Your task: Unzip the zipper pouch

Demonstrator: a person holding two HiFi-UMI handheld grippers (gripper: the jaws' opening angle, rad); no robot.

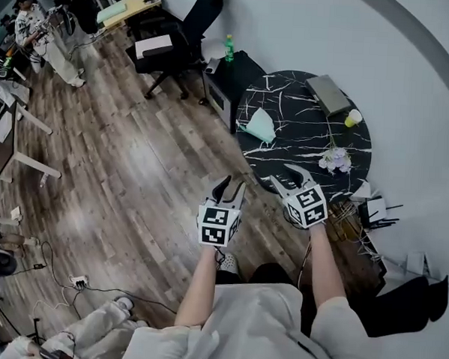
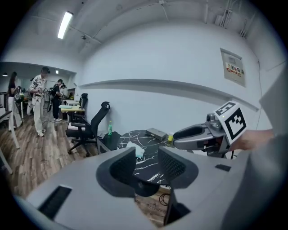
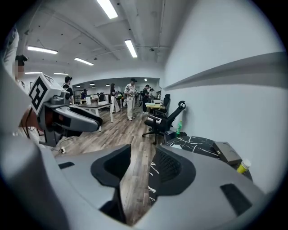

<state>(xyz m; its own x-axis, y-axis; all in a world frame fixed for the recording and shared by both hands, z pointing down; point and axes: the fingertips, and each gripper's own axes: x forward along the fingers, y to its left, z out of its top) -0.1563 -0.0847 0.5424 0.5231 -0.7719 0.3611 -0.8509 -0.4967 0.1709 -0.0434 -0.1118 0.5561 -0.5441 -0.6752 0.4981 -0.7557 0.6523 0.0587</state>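
Wood flooring runs up to a round black marble table (image 1: 305, 138), and the mint zipper pouch (image 1: 261, 126) lies on the table's left part. The left gripper (image 1: 230, 189) and the right gripper (image 1: 292, 178) hover short of the table, jaws apart and empty. Only the head view shows flowers (image 1: 335, 159) at the table's near edge

Left tool (image 1: 234, 184) held forward, jaws apart, empty; right tool (image 1: 280, 174) likewise.
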